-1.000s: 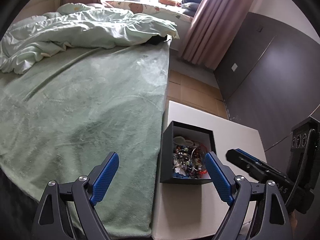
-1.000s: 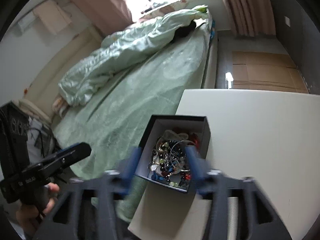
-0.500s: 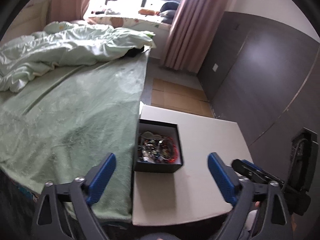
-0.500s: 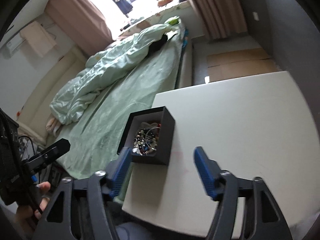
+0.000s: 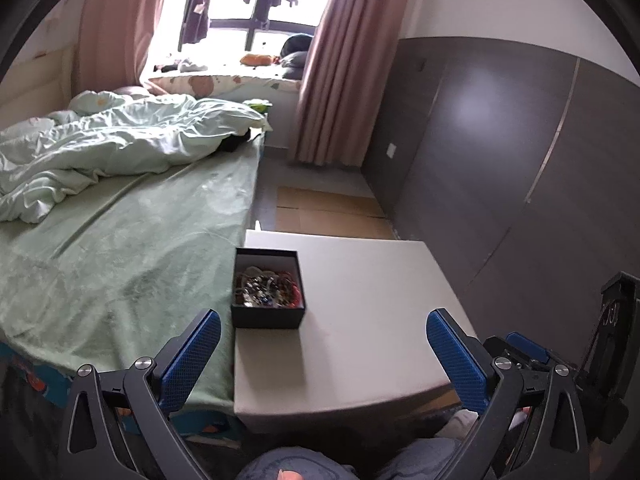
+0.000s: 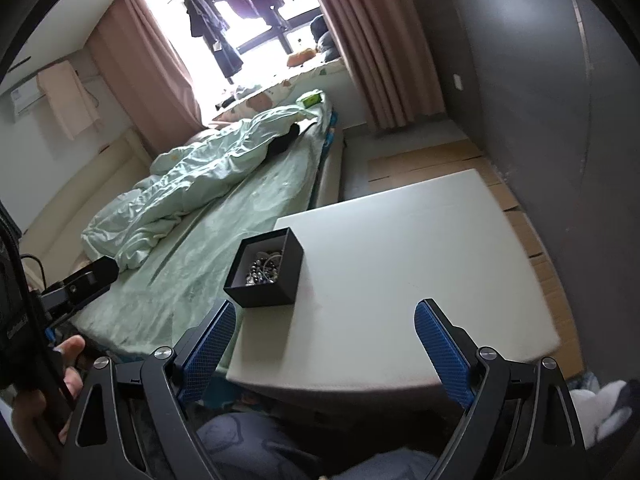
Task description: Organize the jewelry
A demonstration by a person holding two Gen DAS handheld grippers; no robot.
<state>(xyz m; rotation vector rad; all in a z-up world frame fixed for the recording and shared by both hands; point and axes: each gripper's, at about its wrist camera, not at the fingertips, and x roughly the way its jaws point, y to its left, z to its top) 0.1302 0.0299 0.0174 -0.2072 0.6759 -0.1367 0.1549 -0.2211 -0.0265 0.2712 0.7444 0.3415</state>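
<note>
A small black box [image 5: 267, 288] sits open on the white counter [image 5: 360, 312], pushed up to the counter's edge nearest the bed [image 5: 120, 248]. Inside it lies a tangled heap of jewelry [image 5: 267, 283]: beads, rings of wire and something red along one side, too small to sort out piece by piece.

In the left wrist view the left gripper [image 5: 323, 344] has its jaws spread wide and holding nothing; the box lies at about 11 o'clock from the midpoint between the blue pads [image 5: 192, 354], well apart from both. The right-hand pad hangs over the counter's near corner, the left-hand one over the green bedspread.

In the right wrist view the right gripper [image 6: 325, 338] is likewise wide open and empty. The box [image 6: 266, 268] is at 11 o'clock from it, near the tip of the left-hand pad but not touching. The jewelry [image 6: 264, 267] shows as a dark glinting pile in the box.

At 9 o'clock in the right wrist view a hand [image 6: 60, 380] grips the handle of the other gripper. A crumpled pale green quilt [image 5: 100, 144] lies at the far end of the bed, toward 12 o'clock, below pink curtains [image 5: 340, 72] and a bright window [image 5: 248, 4] with clothes hanging in it
</note>
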